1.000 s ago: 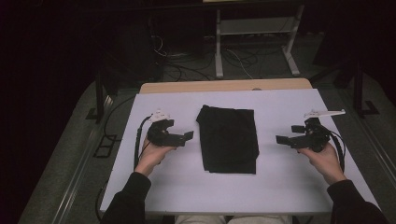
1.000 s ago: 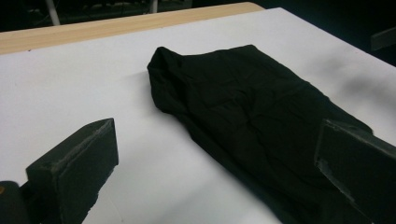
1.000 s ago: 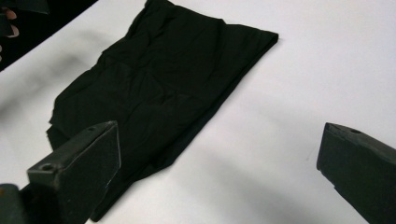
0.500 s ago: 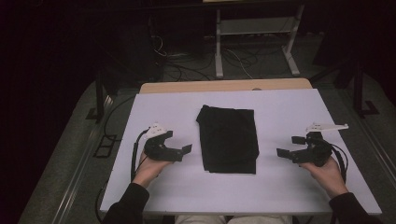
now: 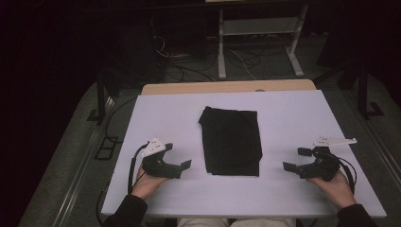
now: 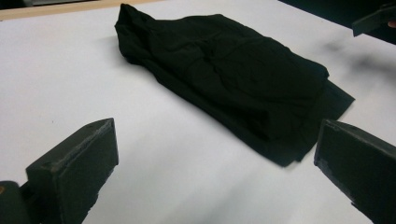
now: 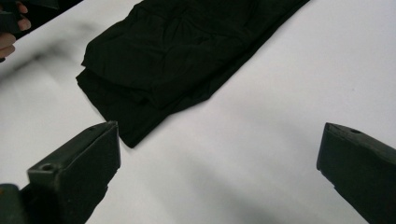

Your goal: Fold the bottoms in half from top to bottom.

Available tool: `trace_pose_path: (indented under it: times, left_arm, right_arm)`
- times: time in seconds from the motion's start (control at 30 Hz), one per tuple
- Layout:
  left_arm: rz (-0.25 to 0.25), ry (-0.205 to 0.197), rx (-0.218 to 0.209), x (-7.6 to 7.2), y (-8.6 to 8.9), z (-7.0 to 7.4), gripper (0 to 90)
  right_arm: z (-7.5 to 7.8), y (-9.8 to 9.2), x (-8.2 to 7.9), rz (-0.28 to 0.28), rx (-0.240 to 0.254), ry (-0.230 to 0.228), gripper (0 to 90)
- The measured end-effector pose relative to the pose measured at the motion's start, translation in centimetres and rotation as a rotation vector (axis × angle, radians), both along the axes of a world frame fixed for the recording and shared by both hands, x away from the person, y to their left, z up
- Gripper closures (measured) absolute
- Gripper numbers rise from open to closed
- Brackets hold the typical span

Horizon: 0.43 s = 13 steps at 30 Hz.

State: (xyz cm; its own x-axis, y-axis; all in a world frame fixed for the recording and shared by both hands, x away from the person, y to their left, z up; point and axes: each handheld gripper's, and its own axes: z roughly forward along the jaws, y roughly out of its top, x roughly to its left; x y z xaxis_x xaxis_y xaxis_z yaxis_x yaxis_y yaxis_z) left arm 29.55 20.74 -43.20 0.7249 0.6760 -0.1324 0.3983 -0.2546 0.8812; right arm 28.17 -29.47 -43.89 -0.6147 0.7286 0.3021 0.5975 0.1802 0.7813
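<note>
**Folded garment between two parted claws**

While both claws rest low over the white table (image 5: 293, 118), the folded black garment (image 5: 231, 141) lies between them: right of the left gripper (image 5: 182, 166), left of the right gripper (image 5: 295, 160). Both jaw pairs stand wide apart, holding nothing.

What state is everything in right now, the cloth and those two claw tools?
Black cloth: folded, flat on the table, touched by nothing.
Left gripper: open, empty, beside the cloth.
Right gripper: open, empty, apart from the cloth.
</note>
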Motion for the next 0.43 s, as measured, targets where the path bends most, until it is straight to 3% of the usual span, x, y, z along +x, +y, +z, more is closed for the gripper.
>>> trace_pose_path:
  times: [0.43]
  left_arm:
    - [-0.020, 0.005, 0.032, -0.67, 0.77, -0.70, 0.0]
  right_arm:
    - [-0.95, -0.30, -0.75, 0.047, -0.016, 0.011, 0.0]
